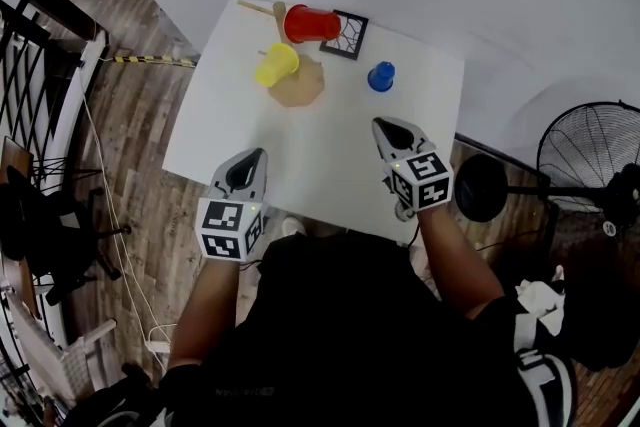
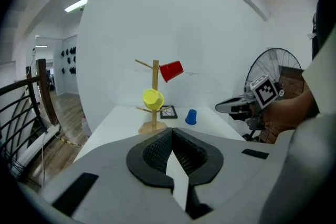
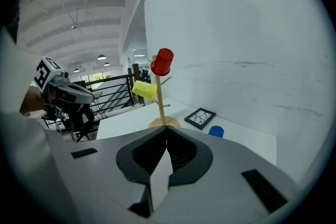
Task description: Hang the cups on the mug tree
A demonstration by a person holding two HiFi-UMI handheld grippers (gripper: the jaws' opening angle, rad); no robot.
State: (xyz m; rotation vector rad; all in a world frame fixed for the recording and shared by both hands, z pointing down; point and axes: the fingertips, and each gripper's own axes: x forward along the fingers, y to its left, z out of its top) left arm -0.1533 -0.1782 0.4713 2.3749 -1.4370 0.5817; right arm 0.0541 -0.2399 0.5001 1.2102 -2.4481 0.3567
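The right claw [image 3: 166,132] was pressed together on nothing, and the left claw [image 2: 171,135] was likewise closed and empty. Both hung over the near part of the white worktop [image 1: 320,165]. The small blue plastic cup [image 1: 381,76] stood mouth-down on the worktop beyond the right claw, apart from the wooden mug tree [image 1: 298,87]. The tree already bore the red plastic cup [image 1: 312,23] and the yellow plastic cup [image 1: 277,65]. Only the blue cup seemed left. The right claw would need to spread first, pinch the cup's wall squarely, then reach a free peg without knocking the hung cups.
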